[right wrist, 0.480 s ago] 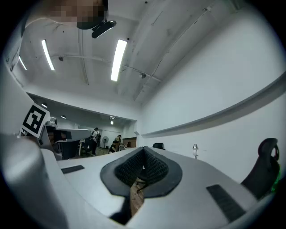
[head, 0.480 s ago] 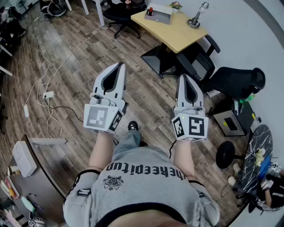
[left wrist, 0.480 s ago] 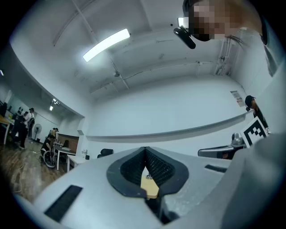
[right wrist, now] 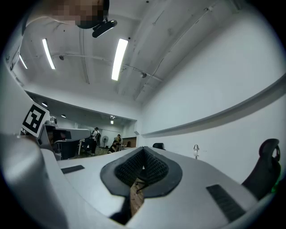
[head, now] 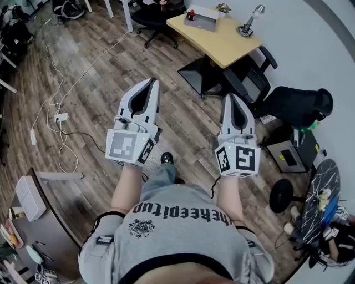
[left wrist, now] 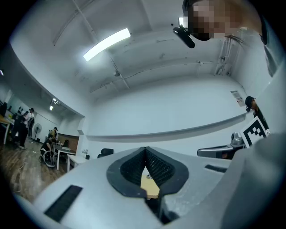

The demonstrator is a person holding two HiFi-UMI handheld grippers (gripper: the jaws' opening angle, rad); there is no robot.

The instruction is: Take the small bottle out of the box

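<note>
Your left gripper (head: 152, 83) and right gripper (head: 229, 99) were clenched empty; reaching the box (head: 204, 22) at the desk (head: 227, 44) edge like that risked toppling the small bottle (head: 191, 14).

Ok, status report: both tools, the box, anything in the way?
Left tool shut, empty. Right tool shut, empty. Grey box on far desk, untouched; bottle too small to tell. Black chair beside desk.
</note>
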